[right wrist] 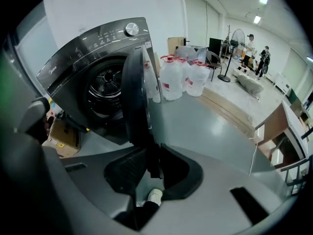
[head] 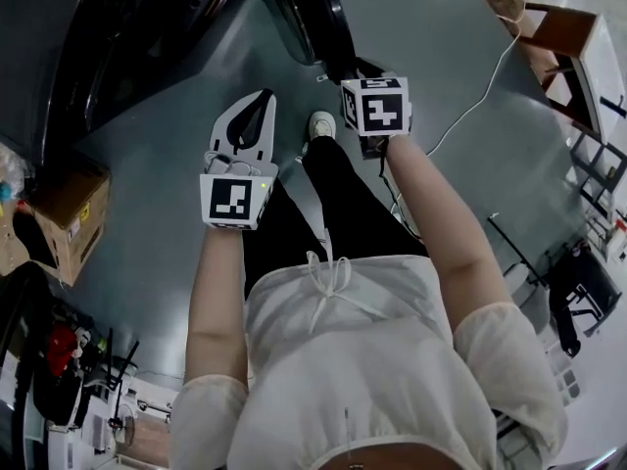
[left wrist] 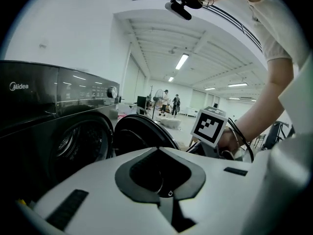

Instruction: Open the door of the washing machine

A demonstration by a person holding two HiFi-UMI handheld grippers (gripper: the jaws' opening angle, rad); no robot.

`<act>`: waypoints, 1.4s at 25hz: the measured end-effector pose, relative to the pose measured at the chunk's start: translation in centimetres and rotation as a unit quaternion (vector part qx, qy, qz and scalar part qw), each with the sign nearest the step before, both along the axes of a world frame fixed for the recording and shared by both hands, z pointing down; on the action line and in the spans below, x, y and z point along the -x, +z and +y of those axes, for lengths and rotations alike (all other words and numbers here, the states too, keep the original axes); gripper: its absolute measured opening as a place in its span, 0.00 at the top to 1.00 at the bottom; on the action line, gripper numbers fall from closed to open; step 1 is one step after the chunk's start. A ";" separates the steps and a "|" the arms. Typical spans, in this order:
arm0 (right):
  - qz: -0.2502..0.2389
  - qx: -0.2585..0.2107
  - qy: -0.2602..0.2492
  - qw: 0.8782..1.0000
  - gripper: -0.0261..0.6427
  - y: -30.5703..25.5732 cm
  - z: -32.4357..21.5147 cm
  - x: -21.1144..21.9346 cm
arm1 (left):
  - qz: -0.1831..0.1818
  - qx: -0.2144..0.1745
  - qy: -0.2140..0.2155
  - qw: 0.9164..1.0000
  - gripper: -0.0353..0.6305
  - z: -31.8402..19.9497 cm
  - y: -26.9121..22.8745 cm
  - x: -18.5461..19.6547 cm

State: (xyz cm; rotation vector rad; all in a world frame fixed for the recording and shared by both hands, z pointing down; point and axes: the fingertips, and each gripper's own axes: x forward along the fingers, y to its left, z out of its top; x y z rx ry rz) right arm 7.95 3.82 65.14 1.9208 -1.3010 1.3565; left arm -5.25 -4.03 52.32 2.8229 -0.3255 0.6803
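- The washing machine (right wrist: 98, 58) is a dark front-loader standing on the grey floor (right wrist: 205, 121). Its round door (right wrist: 134, 97) is swung well out from the front, so the opening is uncovered.
- Inside the washing machine, the ribbed metal drum (right wrist: 110, 89) shows through the opening. It is too dark to tell what it holds.
- The right hand-held gripper (right wrist: 154, 168) is in front of the washing machine, clenched on the free edge of the door. The dark rim runs down between its two pads.
- The left hand-held gripper (left wrist: 159, 151) is also in front of the washing machine, away from the door. Its jaws are closed tip to tip with nothing between them.
- Several large clear water jugs (right wrist: 171, 80) with red labels stand in a cluster just beside the washing machine, on the door's hinge side.
- A cardboard box (right wrist: 63, 133) sits on the floor at the washing machine's other side. Its contents cannot be made out.
- The person's white shoe (right wrist: 154, 196) is on the floor in front of the washing machine, below the door.
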 end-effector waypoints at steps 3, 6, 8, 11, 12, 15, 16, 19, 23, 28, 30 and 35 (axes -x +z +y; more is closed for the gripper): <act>0.001 -0.005 -0.018 1.000 0.85 0.2 1.0 -2.4 | 0.031 -0.009 -0.004 0.999 0.91 1.3 -0.3 -3.1; -0.002 -0.008 -0.033 0.999 0.85 0.0 1.3 -4.7 | 0.025 0.002 0.002 1.000 0.91 2.1 -0.5 -6.0; 0.001 -0.008 -0.040 0.999 0.85 -0.2 1.4 -6.1 | 0.050 -0.007 0.007 0.999 0.91 2.1 -1.2 -8.2; 0.005 -0.009 -0.046 0.999 0.84 -0.3 2.0 -8.3 | 0.064 -0.025 0.026 0.997 0.91 2.5 -1.5 -10.6; 0.008 -0.010 -0.048 0.999 0.84 -0.3 2.1 -9.1 | 0.060 -0.024 0.029 0.998 0.91 2.7 -1.5 -11.2; 0.019 -0.009 -0.053 0.998 0.84 -0.6 2.5 -11.5 | 0.056 -0.017 0.032 0.998 0.91 3.0 -1.4 -13.0; 0.023 -0.007 -0.055 0.998 0.84 -0.6 2.5 -12.2 | 0.055 -0.016 0.034 0.998 0.91 3.1 -1.2 -13.5; 0.033 -0.010 -0.064 0.997 0.83 -0.2 2.8 -14.6 | 0.070 -0.012 0.027 0.997 0.91 3.0 -0.6 -15.7; 0.026 -0.018 -0.085 0.996 0.83 0.2 2.8 -16.9 | 0.061 -0.009 0.023 0.998 0.91 2.9 0.2 -18.4; 0.024 -0.013 -0.114 0.993 0.82 0.3 2.6 -20.9 | 0.033 -0.014 0.026 0.999 0.91 2.3 1.3 -21.5; 0.031 -0.004 -0.123 0.992 0.82 0.2 2.4 -22.2 | 0.026 -0.017 0.021 0.999 0.91 1.7 1.5 -22.8; 0.040 0.021 -0.150 0.988 0.82 -0.1 1.7 -25.3 | 0.043 -0.039 0.016 0.998 0.91 0.1 -0.1 -26.9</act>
